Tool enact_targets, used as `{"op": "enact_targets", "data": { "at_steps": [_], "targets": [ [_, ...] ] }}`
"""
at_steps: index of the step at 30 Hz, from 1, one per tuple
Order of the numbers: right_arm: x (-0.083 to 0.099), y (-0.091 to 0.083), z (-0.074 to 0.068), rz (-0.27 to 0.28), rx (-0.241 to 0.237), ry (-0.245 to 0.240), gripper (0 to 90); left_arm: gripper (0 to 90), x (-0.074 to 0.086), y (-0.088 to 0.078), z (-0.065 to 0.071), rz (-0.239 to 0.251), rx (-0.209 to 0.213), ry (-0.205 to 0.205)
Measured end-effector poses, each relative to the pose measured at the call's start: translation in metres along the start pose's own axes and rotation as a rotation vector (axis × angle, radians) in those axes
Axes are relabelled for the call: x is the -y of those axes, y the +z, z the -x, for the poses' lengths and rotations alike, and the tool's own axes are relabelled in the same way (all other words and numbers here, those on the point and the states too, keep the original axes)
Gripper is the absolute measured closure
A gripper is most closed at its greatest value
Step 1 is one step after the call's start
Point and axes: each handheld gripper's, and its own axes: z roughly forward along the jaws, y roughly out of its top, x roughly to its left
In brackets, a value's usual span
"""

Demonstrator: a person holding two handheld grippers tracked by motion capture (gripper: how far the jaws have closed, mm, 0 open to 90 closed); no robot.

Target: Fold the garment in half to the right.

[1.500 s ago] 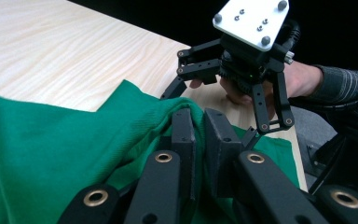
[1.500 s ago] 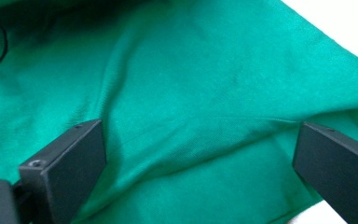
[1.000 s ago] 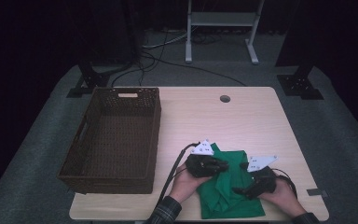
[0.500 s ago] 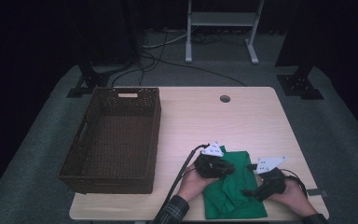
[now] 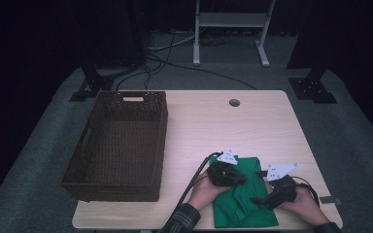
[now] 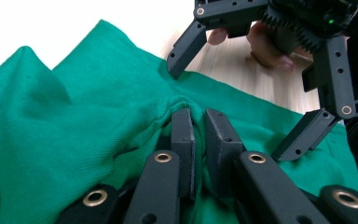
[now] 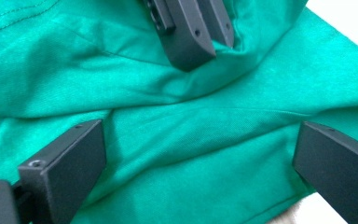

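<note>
While lying rumpled on the worktop's point(image 5: 252, 126) near right corner, green cloth point(image 5: 245, 199) pinched in a raised fold by left tongs point(image 6: 199, 133), clenched on it. Right tongs point(image 7: 200, 163) spread wide over the cloth just beside, gripping nothing. Brown basket point(image 5: 119, 141) well apart at left.

We see a green cloth point(image 6: 74, 121) of soft, matt, finely ribbed knit. The left tool point(image 6: 199, 126) is matt black plastic with brass-coloured rivets. The basket point(image 5: 116, 141) is rough brown wicker; the surface point(image 5: 233, 131) is smooth pale wood.
</note>
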Motion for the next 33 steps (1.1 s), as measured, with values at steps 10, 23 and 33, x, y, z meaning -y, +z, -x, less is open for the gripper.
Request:
{"op": "enact_targets", "data": {
  "at_steps": [10,23,33],
  "targets": [
    [0.0,0.0,0.0,0.0,0.0,0.002,1.8,57.0,-0.014,-0.021,0.012,0.07,0.006,0.046],
    [0.0,0.0,0.0,0.001,0.002,0.001,1.8,19.0,-0.021,-0.064,-0.003,0.11,-0.159,0.059],
    [0.0,0.0,0.0,0.001,0.001,0.001,1.8,0.0,-0.014,-0.073,-0.029,0.081,-0.349,0.009]
  ]
}}
